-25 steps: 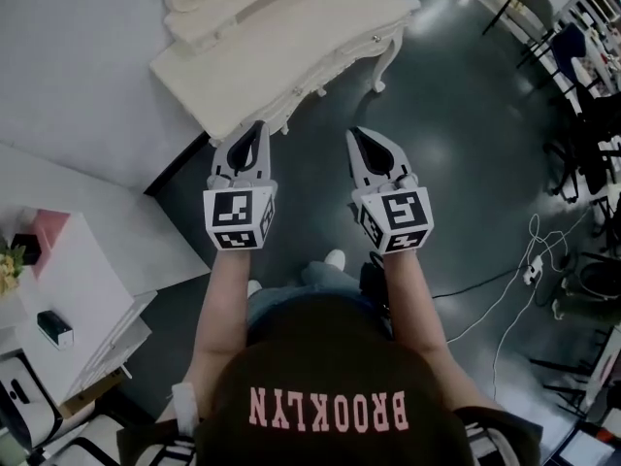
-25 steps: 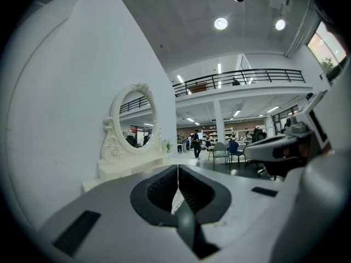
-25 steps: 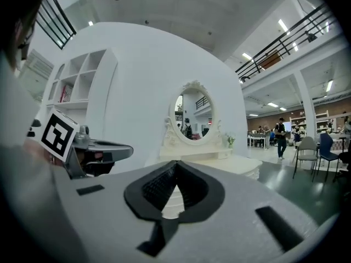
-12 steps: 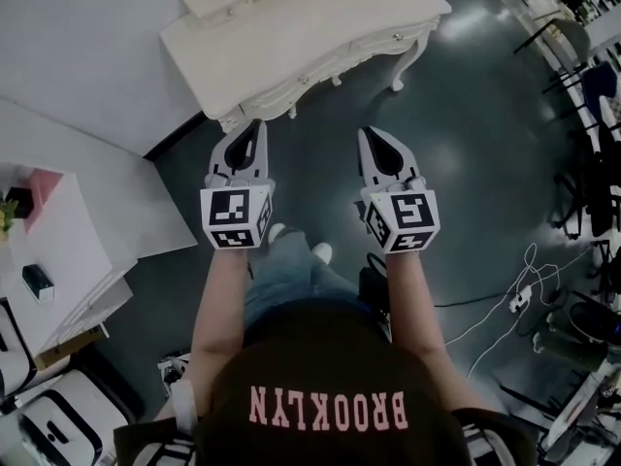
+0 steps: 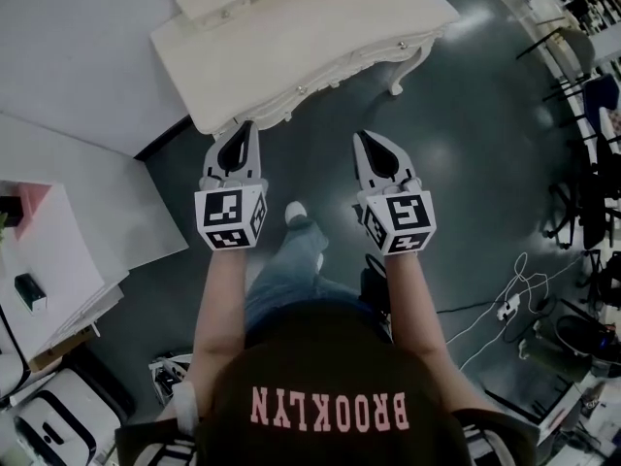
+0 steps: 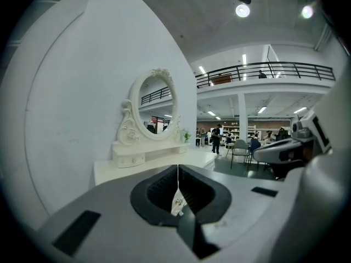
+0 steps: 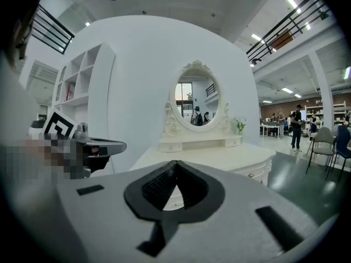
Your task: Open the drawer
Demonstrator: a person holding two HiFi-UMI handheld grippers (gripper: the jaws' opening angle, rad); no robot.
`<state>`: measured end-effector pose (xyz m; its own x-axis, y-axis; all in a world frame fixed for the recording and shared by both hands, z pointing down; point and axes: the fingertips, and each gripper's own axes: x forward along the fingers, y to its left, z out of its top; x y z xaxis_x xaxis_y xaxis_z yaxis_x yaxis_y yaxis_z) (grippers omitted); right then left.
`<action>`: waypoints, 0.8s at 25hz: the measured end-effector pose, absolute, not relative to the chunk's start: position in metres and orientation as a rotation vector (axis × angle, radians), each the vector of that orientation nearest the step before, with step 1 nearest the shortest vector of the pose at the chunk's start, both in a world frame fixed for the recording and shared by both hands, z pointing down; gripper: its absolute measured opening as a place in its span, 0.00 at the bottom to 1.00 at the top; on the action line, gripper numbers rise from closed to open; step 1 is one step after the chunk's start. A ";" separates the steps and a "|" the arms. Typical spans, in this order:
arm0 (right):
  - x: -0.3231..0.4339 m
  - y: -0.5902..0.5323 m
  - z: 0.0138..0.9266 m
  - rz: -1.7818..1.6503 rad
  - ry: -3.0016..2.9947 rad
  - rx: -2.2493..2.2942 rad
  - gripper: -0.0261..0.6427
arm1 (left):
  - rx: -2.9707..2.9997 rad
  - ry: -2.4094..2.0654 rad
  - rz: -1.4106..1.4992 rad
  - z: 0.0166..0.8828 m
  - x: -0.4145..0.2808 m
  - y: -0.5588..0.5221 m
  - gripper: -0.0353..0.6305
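The white dressing table [image 5: 291,37] stands at the top of the head view. Its curved front carries drawers with small knobs [image 5: 299,89]; one knob [image 7: 252,174] also shows in the right gripper view. The oval mirror [image 6: 153,106] rises at the table's back. My left gripper [image 5: 249,127] is shut and empty, its tips just short of the table's front edge. My right gripper [image 5: 360,136] is also shut and empty, and hangs over the dark floor a little further from the front. Neither touches the table.
A white wall [image 5: 68,47] runs behind the table, and a white shelf unit [image 5: 58,260] stands at the left. Cables [image 5: 505,299] trail over the dark floor at the right, near chairs [image 5: 582,115]. The person's shoe [image 5: 296,212] is between the grippers.
Both grippers have come closer to the dressing table's front, still shut. The person has stepped forward, one foot now between the grippers. The table's drawers look unchanged.
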<state>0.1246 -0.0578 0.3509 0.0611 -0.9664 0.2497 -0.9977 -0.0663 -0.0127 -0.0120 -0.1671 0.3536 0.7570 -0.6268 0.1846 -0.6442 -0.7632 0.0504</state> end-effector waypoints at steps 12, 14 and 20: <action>0.148 -0.185 0.395 0.363 -2.075 1.919 0.03 | 2.660 -1.183 0.280 0.397 -0.006 -0.261 0.06; 0.150 -0.197 0.406 0.386 -2.069 1.884 0.03 | 2.648 -1.189 0.296 0.403 -0.004 -0.269 0.06; 0.146 -0.222 0.437 0.461 -2.051 1.807 0.03 | 2.597 -1.224 0.331 0.422 -0.012 -0.283 0.06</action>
<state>0.1464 -0.2218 0.4375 -0.1115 -0.8720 0.4766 -0.9921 0.1254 -0.0027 -0.0124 -0.2829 0.4221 0.6212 -0.7206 0.3079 -0.7776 -0.6156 0.1280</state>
